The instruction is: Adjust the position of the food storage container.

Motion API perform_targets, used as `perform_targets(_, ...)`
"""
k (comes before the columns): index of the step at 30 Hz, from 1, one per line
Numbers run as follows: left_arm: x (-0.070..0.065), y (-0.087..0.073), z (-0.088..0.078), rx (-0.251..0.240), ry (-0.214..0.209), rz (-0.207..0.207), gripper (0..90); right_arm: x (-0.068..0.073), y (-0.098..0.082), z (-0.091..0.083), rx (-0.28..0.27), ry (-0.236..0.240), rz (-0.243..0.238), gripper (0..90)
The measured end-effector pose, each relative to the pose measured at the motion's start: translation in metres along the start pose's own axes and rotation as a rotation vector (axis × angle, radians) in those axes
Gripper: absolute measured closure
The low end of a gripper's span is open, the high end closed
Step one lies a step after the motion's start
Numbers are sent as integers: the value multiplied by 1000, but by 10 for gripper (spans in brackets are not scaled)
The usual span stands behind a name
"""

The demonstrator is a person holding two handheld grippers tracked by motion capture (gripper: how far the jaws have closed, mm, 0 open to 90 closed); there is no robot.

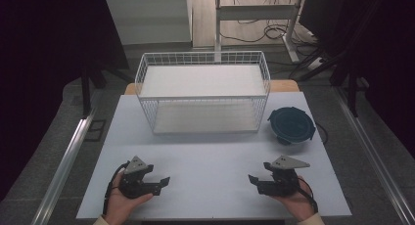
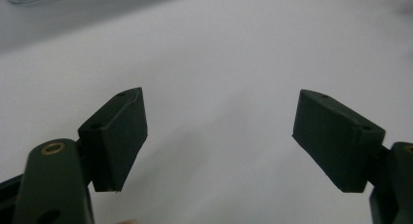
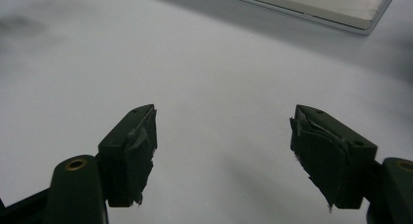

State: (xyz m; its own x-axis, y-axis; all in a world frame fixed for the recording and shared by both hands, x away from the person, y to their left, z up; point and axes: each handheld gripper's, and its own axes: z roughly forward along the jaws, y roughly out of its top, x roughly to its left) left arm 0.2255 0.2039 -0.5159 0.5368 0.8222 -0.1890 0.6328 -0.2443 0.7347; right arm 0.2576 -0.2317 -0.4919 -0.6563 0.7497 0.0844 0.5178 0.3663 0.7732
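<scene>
My left gripper [image 1: 162, 182] and right gripper [image 1: 252, 180] rest low on the white table [image 1: 210, 156], well on my side of the wire basket [image 1: 203, 90]. Jaws of both stand apart, nothing between them. Tips face each other, well separated. Dark blue bowl [image 1: 291, 125] sits just right of the basket.

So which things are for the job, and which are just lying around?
Likely for the job:
- dark blue round bowl
- white wire basket
- left gripper and right gripper, both open and empty

Just about:
- cables on the floor
- metal table leg
</scene>
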Motion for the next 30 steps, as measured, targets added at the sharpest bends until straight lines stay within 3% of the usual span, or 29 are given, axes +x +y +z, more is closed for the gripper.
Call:
perform_targets(8, 2, 0, -1, -5, -4, 3, 197, -3, 2, 1, 16, 1, 5, 288)
perform_targets(11, 2, 0, -3, -10, -3, 1, 197, 0, 6, 1, 33, -8, -31, 301)
perform_targets(20, 6, 1, -6, -21, -3, -11, 195, -9, 26, -8, 51, -23, -12, 327)
perform_targets(28, 7, 1, -5, -17, -2, -23, 193, -35, 58, -23, 53, -77, -4, 368)
perform_targets(30, 8, 2, -6, -28, 4, -29, 193, -49, 74, -32, 34, -110, 1, 390)
